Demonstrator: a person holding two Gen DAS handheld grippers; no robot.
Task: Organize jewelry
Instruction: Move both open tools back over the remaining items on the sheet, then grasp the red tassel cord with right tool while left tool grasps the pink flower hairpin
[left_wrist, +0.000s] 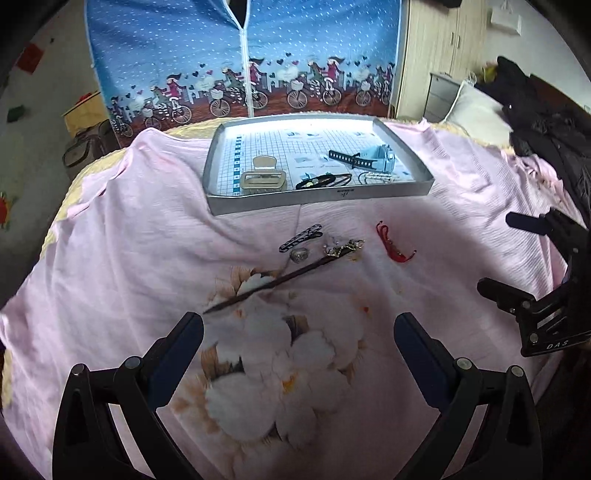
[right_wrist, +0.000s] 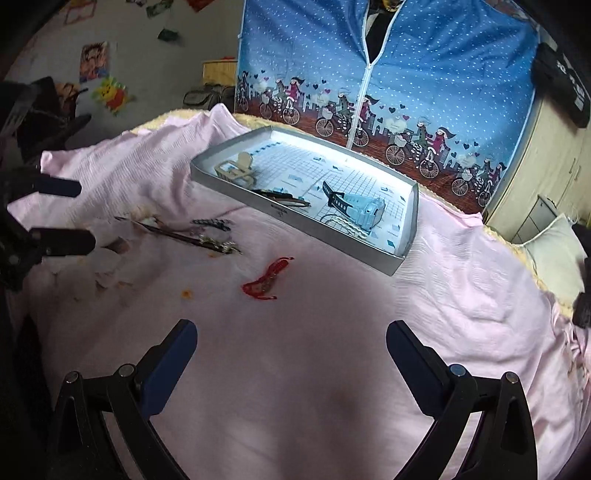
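A grey tray (left_wrist: 317, 194) (right_wrist: 391, 264) on the pink bedsheet holds a beige hair claw (left_wrist: 264, 177) (right_wrist: 236, 168), a light blue watch (left_wrist: 373, 157) (right_wrist: 360, 206), dark hair clips (left_wrist: 325, 181) (right_wrist: 284, 197) and a pearl clip (left_wrist: 380, 178). In front of it on the sheet lie a dark hair stick with a gold head (left_wrist: 284, 277) (right_wrist: 192, 236), a black-and-white clip (left_wrist: 301, 237) (right_wrist: 210, 222), a ring (left_wrist: 299, 254) and a red cord bracelet (left_wrist: 393, 247) (right_wrist: 267, 280). My left gripper (left_wrist: 299, 328) stands open just short of the hair stick's tip. My right gripper (right_wrist: 291, 336) is open, near the red bracelet.
A blue zip wardrobe with a bicycle print (left_wrist: 243, 62) (right_wrist: 388, 74) stands behind the bed. Dark clothing (left_wrist: 546, 110) and a pillow (left_wrist: 476, 114) lie at the right. The right gripper (left_wrist: 524, 262) shows in the left view, the left gripper (right_wrist: 55, 214) in the right view.
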